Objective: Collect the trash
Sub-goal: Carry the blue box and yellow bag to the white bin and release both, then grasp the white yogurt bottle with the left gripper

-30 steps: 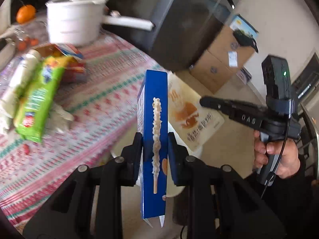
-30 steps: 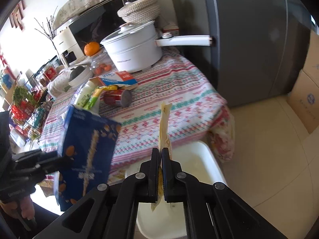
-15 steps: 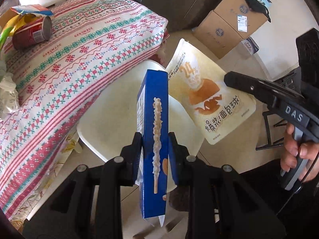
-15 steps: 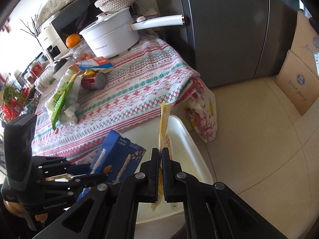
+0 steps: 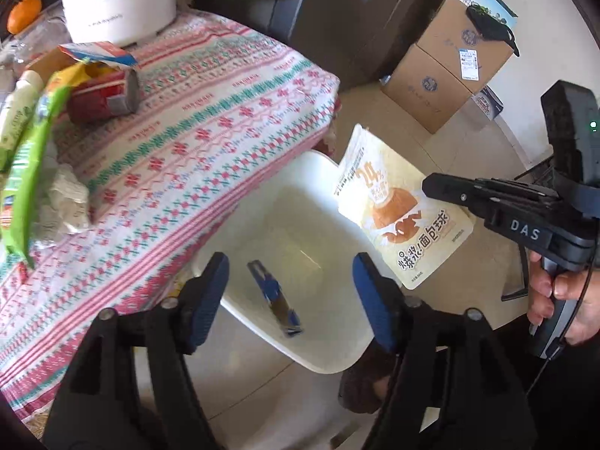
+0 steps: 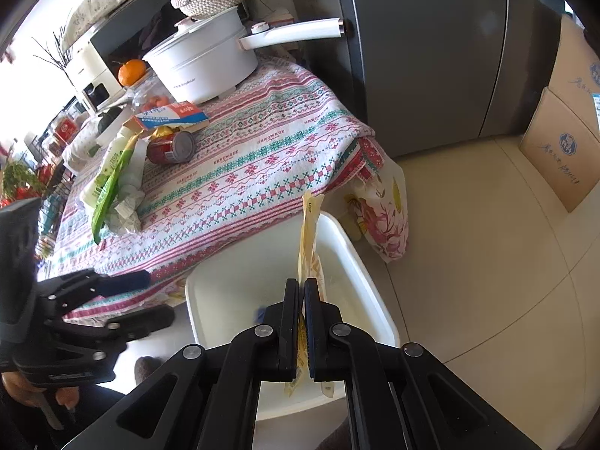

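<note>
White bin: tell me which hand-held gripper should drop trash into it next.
Right. The right hand-held gripper is shut on the yellow snack pouch above the white bin. The left hand-held gripper is open and holds nothing; the blue box lies in the bin.

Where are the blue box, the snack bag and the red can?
blue box [image 5: 273, 296]: left wrist view, middle of its narrow side, inside the white bin.
snack bag [image 5: 397, 213]: left wrist view, printed front.
red can [image 6: 170, 149]: right wrist view, its side, lying on the tablecloth.
</note>
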`<state>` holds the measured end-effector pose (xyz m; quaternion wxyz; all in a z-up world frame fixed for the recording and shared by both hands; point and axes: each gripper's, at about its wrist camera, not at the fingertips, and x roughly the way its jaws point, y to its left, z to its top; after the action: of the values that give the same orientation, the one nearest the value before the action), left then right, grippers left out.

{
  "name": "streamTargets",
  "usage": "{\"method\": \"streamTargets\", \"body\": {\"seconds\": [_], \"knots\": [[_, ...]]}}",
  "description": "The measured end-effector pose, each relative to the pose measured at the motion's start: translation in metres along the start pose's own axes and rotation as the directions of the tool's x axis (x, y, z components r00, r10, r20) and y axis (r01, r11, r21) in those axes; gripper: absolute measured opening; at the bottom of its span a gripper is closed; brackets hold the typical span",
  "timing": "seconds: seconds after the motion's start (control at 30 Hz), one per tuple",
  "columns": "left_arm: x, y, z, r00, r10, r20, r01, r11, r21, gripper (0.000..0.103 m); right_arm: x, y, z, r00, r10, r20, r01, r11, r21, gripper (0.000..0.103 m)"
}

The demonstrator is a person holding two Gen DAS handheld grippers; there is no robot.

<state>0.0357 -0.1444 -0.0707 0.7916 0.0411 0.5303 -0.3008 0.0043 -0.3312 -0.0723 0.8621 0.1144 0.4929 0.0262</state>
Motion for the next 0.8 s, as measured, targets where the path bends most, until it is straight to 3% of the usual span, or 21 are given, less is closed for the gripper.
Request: {"method": "streamTargets", "body": {"seconds": [0.27,0.37,0.4,0.43,0.73,0.8], "knots": [[-0.034,0.033,-0.009,0.996,0.061,0.065,-0.058,0.997,-0.054,0.081,0.014,0.011,0.002,0.998,-0.027,-0.052,0.026,0.999,-0.021,0.007],[-0.045,0.049,-0.012,0.993,0.084,0.081,-0.078,0.994,-0.078,0.082,0.019,0.015,0.005,0.996,-0.051,-0.069,0.050,0.999,-0.010,0.034],[-0.050,0.054,-0.013,0.992,0.093,0.087,-0.085,0.993,-0.086,0.082,0.018,0.016,0.006,0.997,-0.046,-0.067,0.046,0.999,-0.002,0.051],[-0.054,0.060,-0.015,0.990,0.104,0.094,-0.095,0.991,-0.098,0.083,0.016,0.017,0.007,0.998,-0.034,-0.055,0.034,0.999,0.008,0.062],[-0.088,0.113,-0.021,0.976,0.175,0.132,-0.149,0.971,-0.186,0.085,0.015,0.045,0.019,1.000,-0.012,-0.024,0.012,1.000,-0.018,0.069],[-0.096,0.129,-0.015,0.965,0.218,0.145,-0.188,0.963,-0.193,0.086,0.018,0.053,0.023,1.000,-0.007,-0.028,0.006,1.000,-0.025,0.069]]}}
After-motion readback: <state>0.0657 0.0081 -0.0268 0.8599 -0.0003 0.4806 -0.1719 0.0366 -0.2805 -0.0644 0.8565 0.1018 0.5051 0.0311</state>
